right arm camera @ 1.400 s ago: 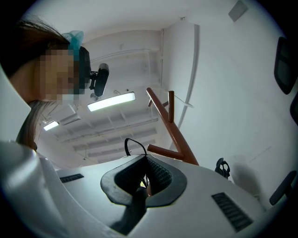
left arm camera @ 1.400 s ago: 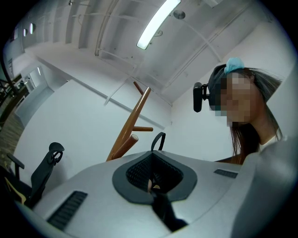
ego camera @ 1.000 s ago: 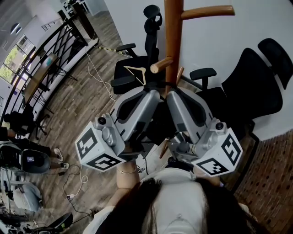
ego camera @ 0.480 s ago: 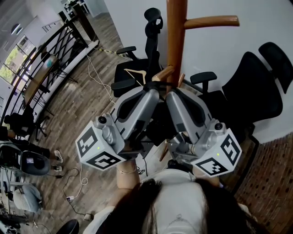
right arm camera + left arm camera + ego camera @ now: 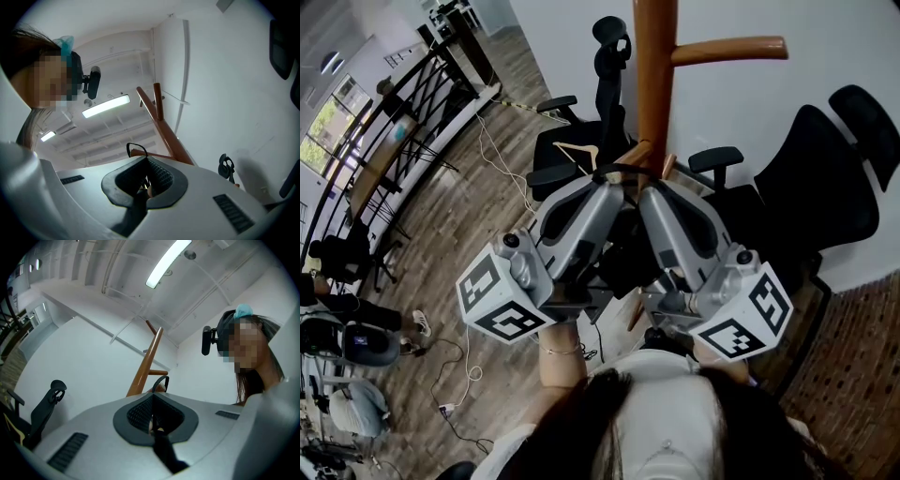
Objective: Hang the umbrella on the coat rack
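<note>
Left gripper (image 5: 152, 420) and right gripper (image 5: 145, 186) both pinch the black umbrella (image 5: 163, 453); its strap loop (image 5: 623, 170) sits at a lower peg of the wooden coat rack (image 5: 654, 75).

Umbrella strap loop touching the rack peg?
Cannot tell. In the left gripper view the strap loop overlaps the peg tip, but neither contact nor a gap shows plainly.

Clamped in the closed jaws of the left gripper (image 5: 153, 414): the dark umbrella (image 5: 162, 448). Poking up past the tips, its black strap loop (image 5: 160, 381), beside the wooden coat rack (image 5: 147, 363) (touching or not, unclear).
</note>
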Tool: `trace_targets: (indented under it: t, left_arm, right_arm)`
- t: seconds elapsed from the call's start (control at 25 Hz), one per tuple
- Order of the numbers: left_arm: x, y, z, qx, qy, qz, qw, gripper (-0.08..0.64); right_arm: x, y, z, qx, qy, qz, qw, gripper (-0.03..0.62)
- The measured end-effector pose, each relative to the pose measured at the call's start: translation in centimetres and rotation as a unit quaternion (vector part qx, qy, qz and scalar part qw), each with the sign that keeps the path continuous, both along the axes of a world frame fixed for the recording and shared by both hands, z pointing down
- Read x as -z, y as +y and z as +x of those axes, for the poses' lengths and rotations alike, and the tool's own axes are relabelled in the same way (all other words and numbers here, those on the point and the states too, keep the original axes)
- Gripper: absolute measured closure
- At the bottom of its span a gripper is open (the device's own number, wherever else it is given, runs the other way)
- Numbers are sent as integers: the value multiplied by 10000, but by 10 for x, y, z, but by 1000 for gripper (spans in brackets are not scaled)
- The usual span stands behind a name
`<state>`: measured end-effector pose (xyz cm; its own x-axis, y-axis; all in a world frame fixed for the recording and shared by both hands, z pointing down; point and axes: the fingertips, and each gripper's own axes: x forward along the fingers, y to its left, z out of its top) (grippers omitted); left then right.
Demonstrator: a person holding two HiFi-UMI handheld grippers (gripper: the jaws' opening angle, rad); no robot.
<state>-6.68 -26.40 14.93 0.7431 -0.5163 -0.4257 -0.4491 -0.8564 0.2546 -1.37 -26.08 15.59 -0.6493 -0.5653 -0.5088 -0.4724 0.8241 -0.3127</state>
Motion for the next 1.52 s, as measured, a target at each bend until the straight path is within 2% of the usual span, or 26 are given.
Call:
trace_targets:
  t: [0.72, 1.52]
  left_arm:
    - [-20, -20, 5, -97, 42, -403, 9991, 552]
    - [-51, -41, 22, -21, -132, -761, 9970, 552]
  right_arm:
    - [-20, -17, 4, -88, 32, -304, 9995, 557]
    - [-48, -36, 16, -405, 364, -462, 9974, 556]
